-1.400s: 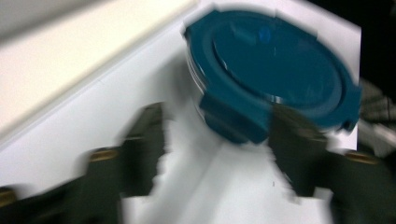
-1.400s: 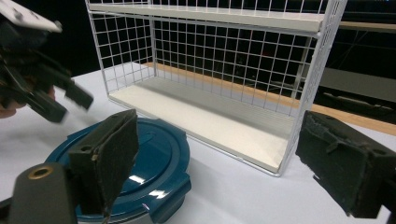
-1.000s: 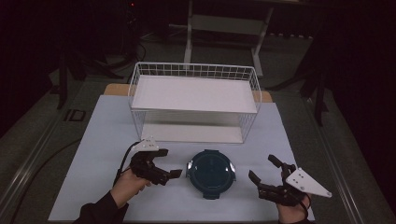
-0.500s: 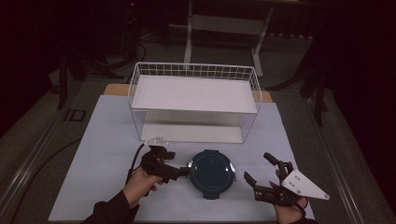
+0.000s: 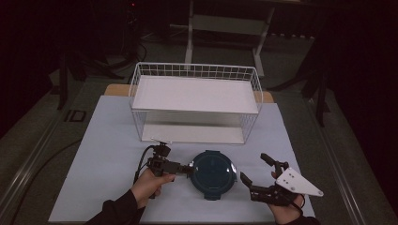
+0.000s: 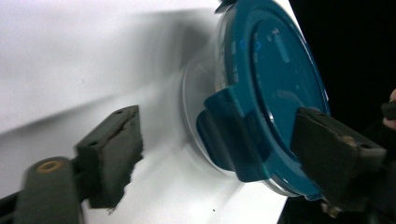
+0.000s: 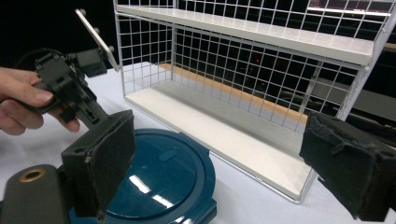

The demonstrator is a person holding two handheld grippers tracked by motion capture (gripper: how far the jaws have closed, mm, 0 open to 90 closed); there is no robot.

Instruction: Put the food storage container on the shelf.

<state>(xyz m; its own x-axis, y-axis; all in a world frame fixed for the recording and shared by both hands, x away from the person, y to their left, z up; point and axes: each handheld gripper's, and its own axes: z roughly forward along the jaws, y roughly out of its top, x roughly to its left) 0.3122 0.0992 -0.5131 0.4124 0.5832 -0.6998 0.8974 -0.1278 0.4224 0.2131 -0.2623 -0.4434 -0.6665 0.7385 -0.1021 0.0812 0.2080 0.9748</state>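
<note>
A round clear container with a blue lid [image 5: 213, 174] [image 6: 275, 79] [image 7: 159, 184] lies on the white table near the front. My left gripper [image 5: 186, 169] [image 6: 222, 154] reaches its left rim from the side. The jaws have just been closing and stand astride the lid's latch tab [image 6: 224, 135]. One pad [image 6: 334, 158] lies over the lid's top, while the other pad [image 6: 112, 154] is still off the container. My right gripper [image 5: 254, 167] [image 7: 229, 168] hovers open just right of the container, holding nothing.
A white wire rack with two shelves [image 5: 195, 101] [image 7: 261, 70] stands behind the container. In the right gripper view the other hand with its gripper [image 7: 65, 88] shows at the left. The white table top [image 5: 108, 140] ends close to both hands at the front.
My left gripper has moved right and down to the container's rim, and its jaws have narrowed around the lid's tab. The right gripper has hardly shifted.
</note>
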